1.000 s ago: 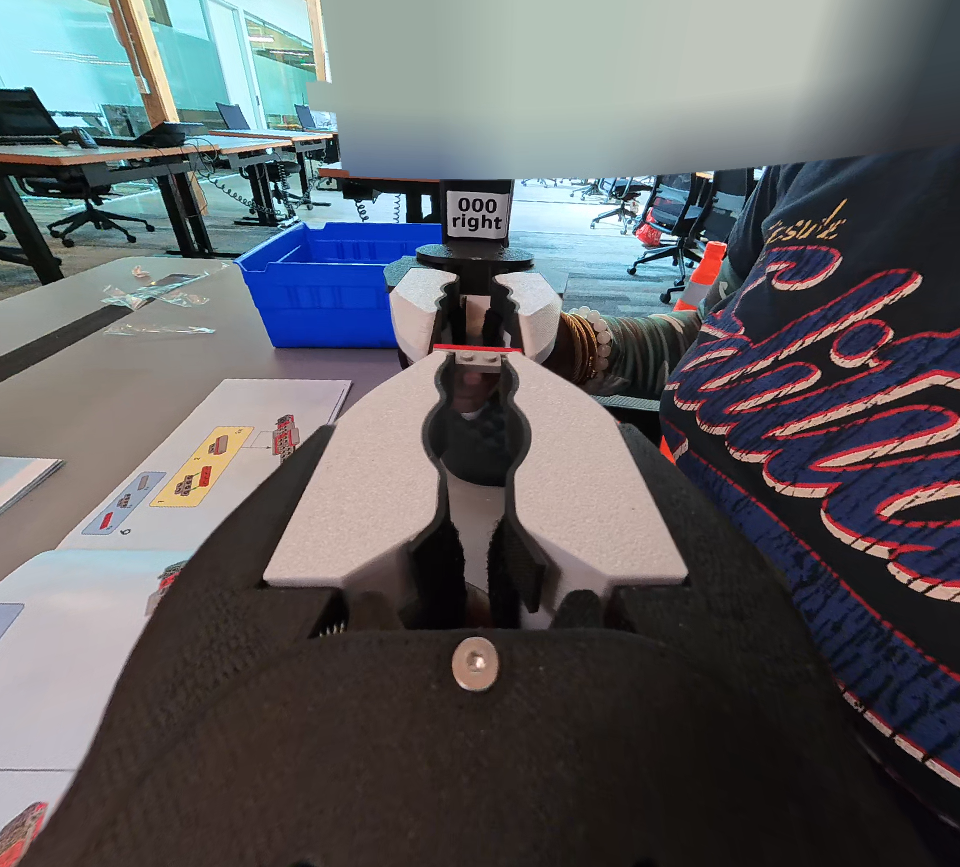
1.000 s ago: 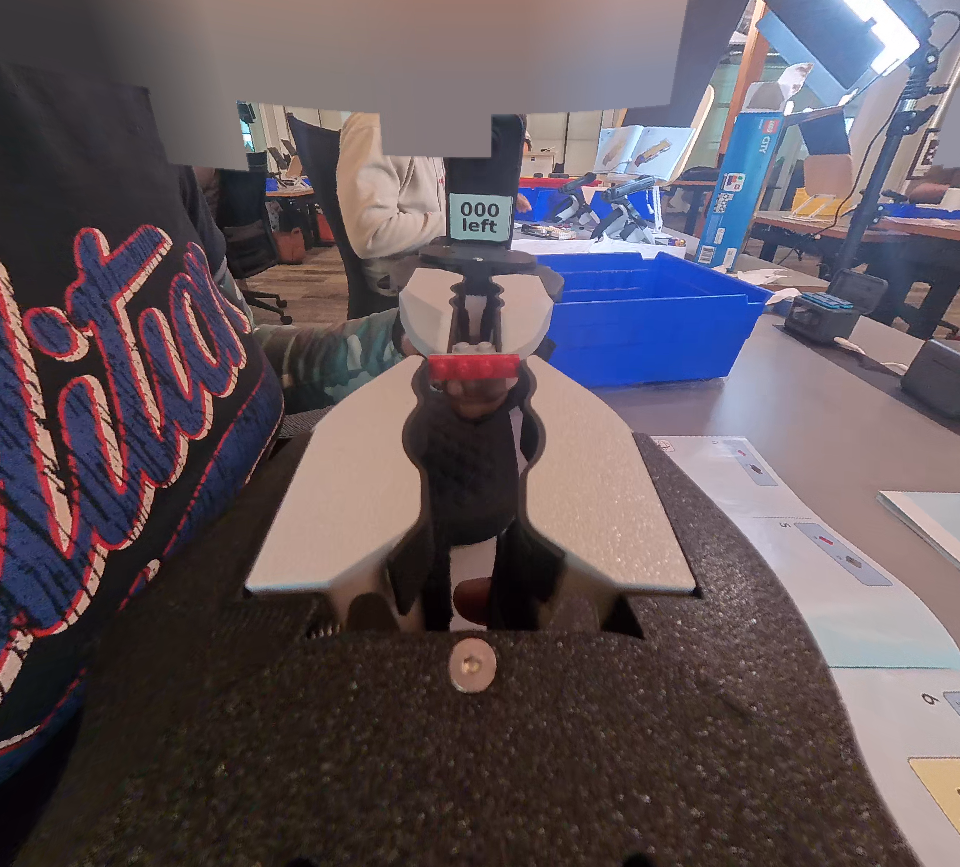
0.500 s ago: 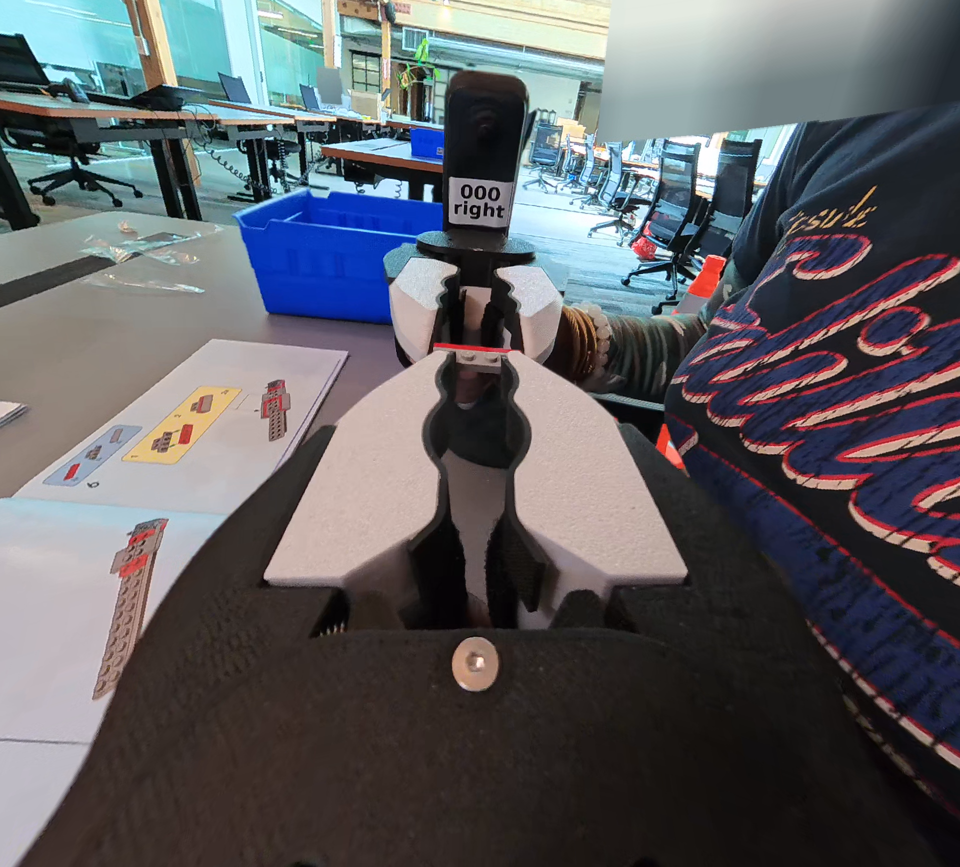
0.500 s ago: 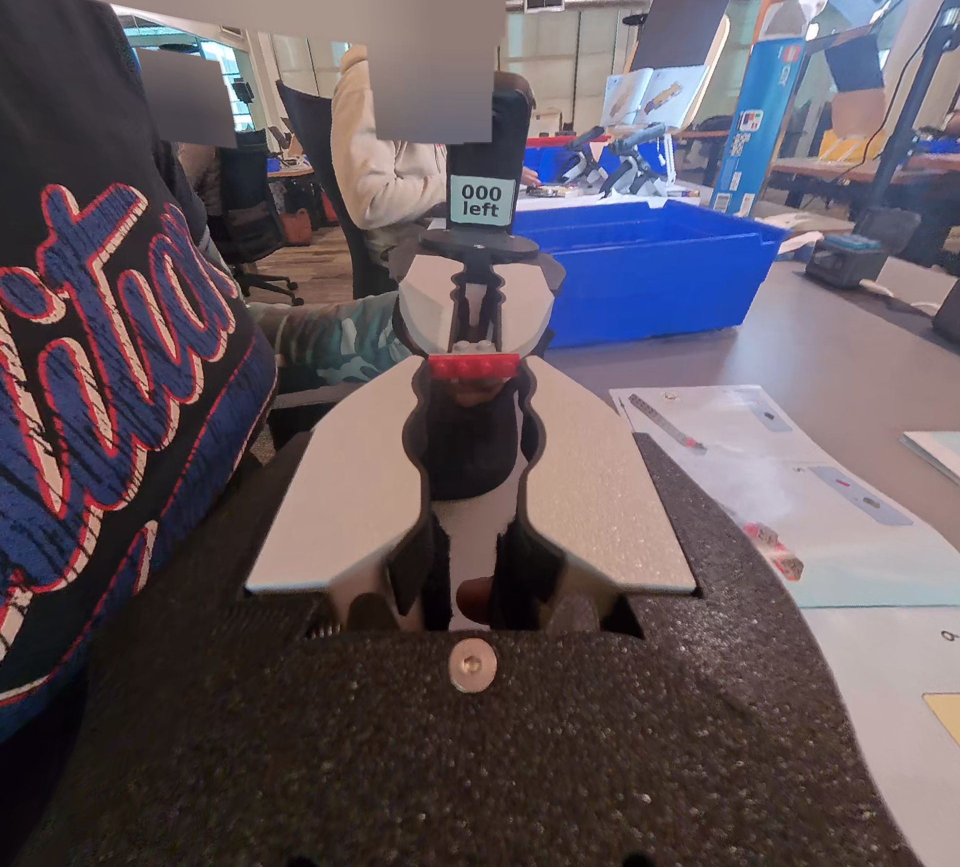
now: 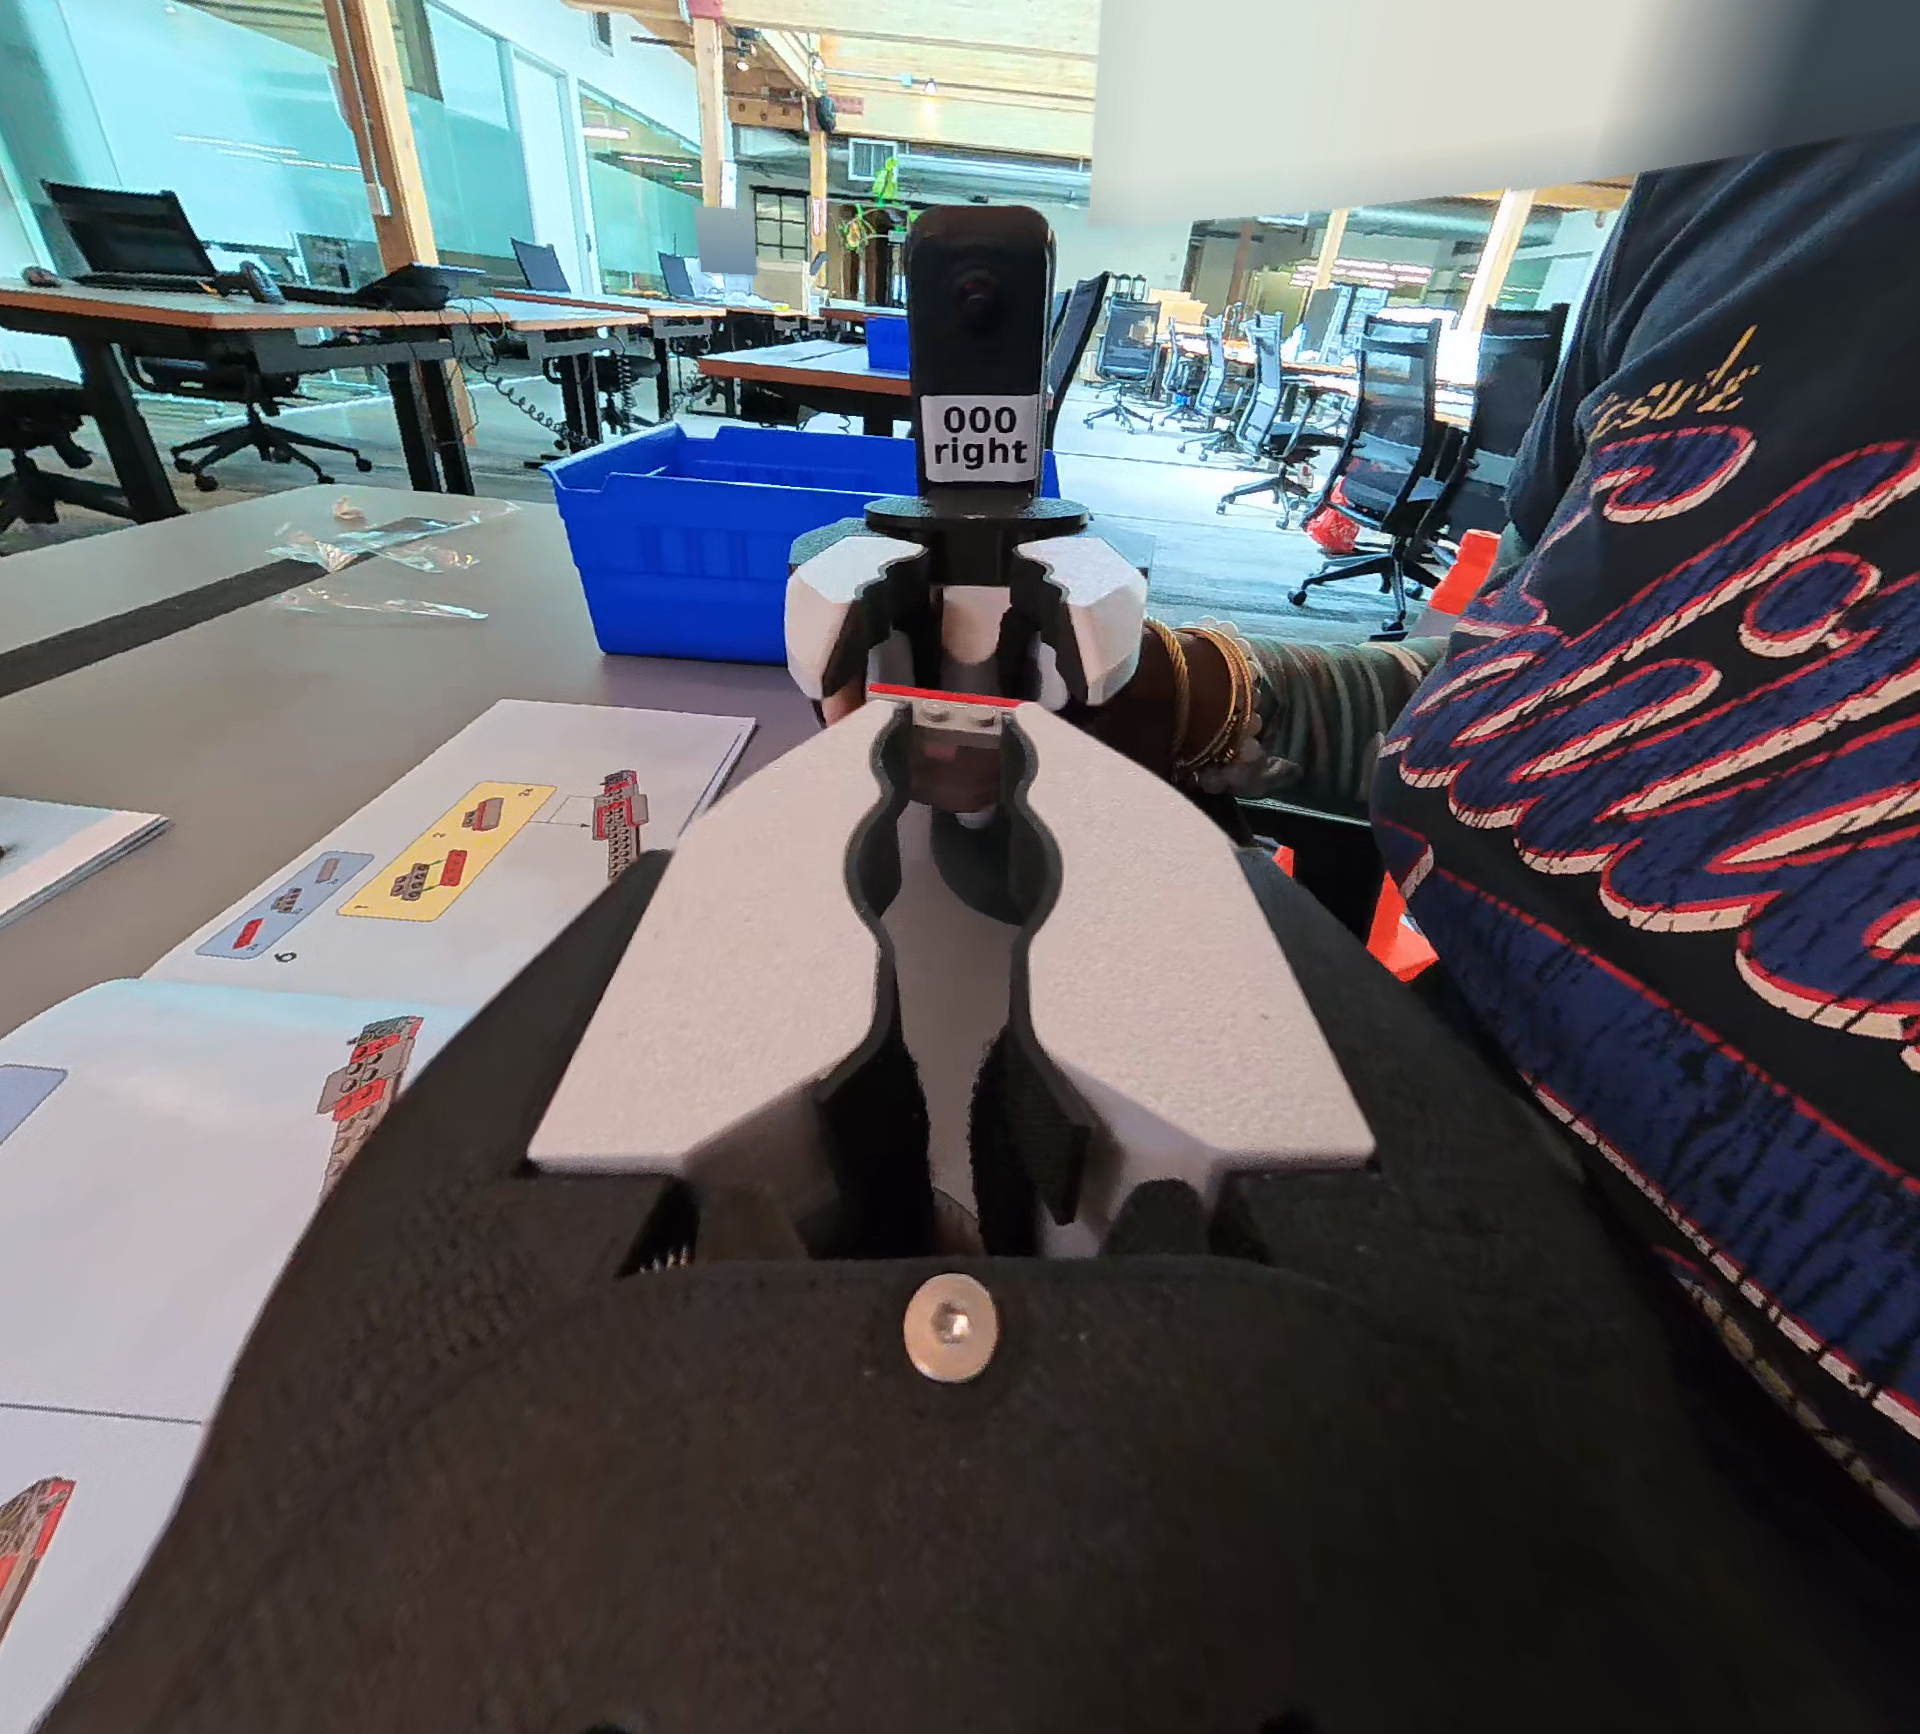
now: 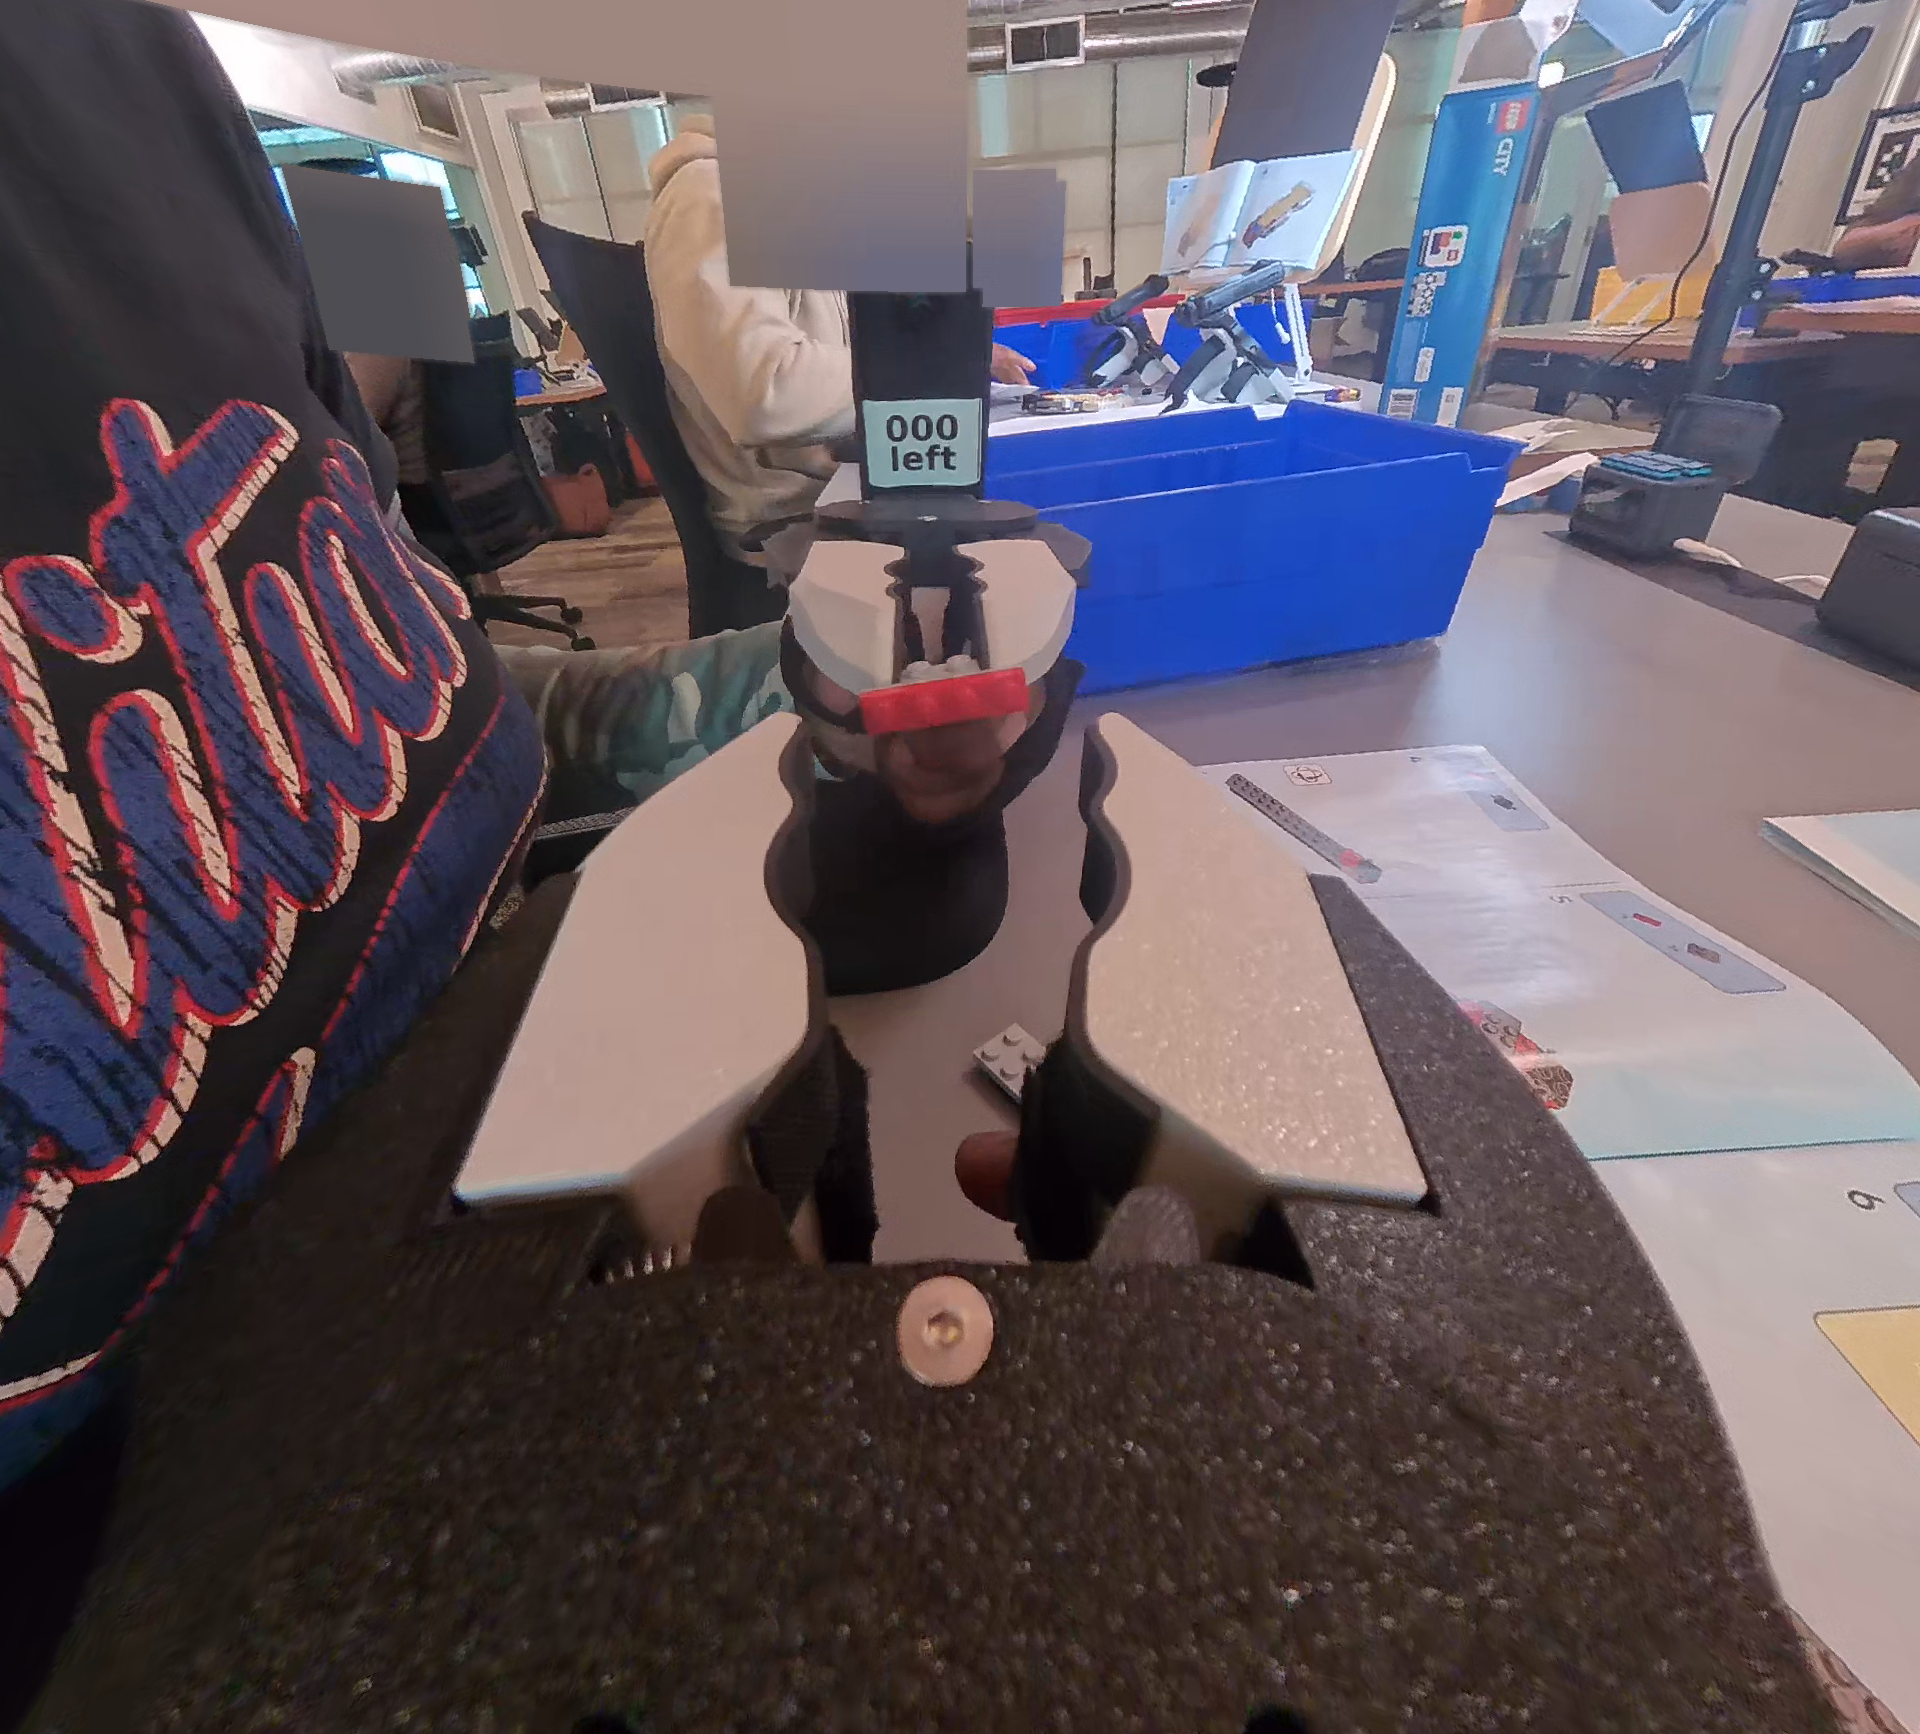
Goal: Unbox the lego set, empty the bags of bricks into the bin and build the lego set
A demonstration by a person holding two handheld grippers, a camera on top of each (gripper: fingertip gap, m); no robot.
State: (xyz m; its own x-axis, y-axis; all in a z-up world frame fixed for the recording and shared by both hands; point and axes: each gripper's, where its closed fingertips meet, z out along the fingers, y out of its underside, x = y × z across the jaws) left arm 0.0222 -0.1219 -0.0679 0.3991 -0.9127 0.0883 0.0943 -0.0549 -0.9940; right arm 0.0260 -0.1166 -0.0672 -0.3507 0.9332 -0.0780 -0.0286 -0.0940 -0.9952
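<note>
Pinched in the left claw (image 5: 940,728) above the table (image 5: 312,697) was a small grey plate with a red plate (image 6: 943,703) pressed on it, light, stiff and probably slippery, best held by its long edges, while the right claw (image 6: 940,754) stood spread.

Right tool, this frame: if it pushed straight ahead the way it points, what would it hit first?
Most likely the red brick, atop the grey plate pinched in the left tool, directly ahead of the open right tool. Exact depth is unclear.
</note>
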